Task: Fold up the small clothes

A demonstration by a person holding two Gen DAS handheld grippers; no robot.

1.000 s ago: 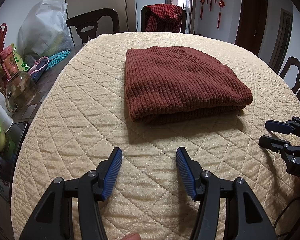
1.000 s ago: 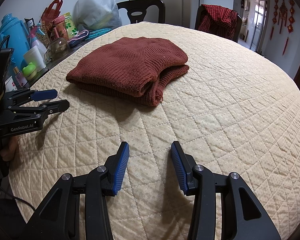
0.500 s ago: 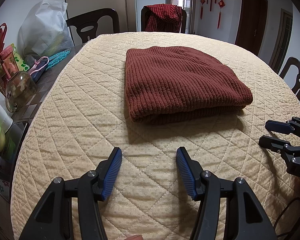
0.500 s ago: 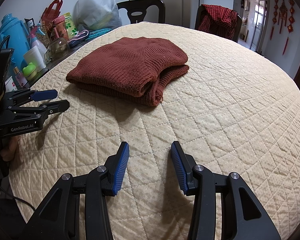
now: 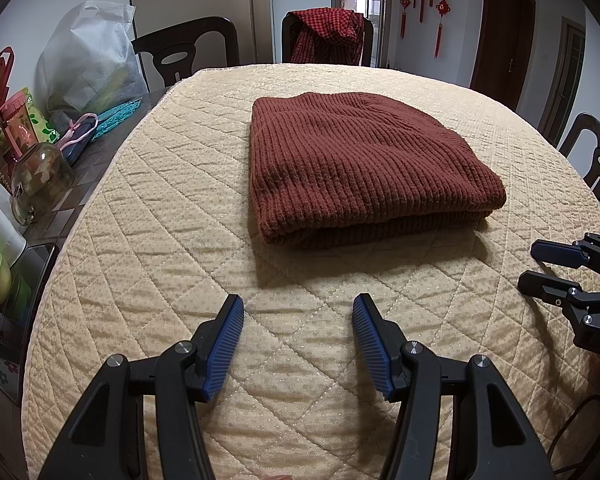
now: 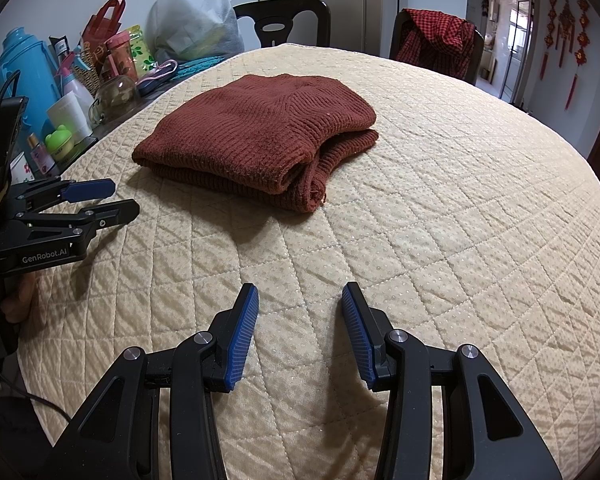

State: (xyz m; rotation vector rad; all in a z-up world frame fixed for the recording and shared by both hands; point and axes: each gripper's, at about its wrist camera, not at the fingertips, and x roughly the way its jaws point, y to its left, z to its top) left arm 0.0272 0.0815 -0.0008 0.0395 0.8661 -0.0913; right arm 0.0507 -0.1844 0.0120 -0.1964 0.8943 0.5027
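Observation:
A rust-brown ribbed knit sweater (image 5: 360, 168) lies folded in a thick stack on the beige quilted table cover (image 5: 160, 208); it also shows in the right wrist view (image 6: 260, 140). My left gripper (image 5: 298, 308) is open and empty, held just above the cover in front of the sweater. My right gripper (image 6: 300, 296) is open and empty, near the table's front edge, apart from the sweater. Each gripper shows in the other's view: the right gripper (image 5: 540, 266) at right, the left gripper (image 6: 112, 198) at left.
Clutter stands on the left side of the table: a white bag (image 5: 88, 64), a glass jar (image 5: 40, 184), a blue thermos (image 6: 24, 68), bottles and cups. Dark chairs ring the table; one holds a red checked garment (image 5: 324, 36).

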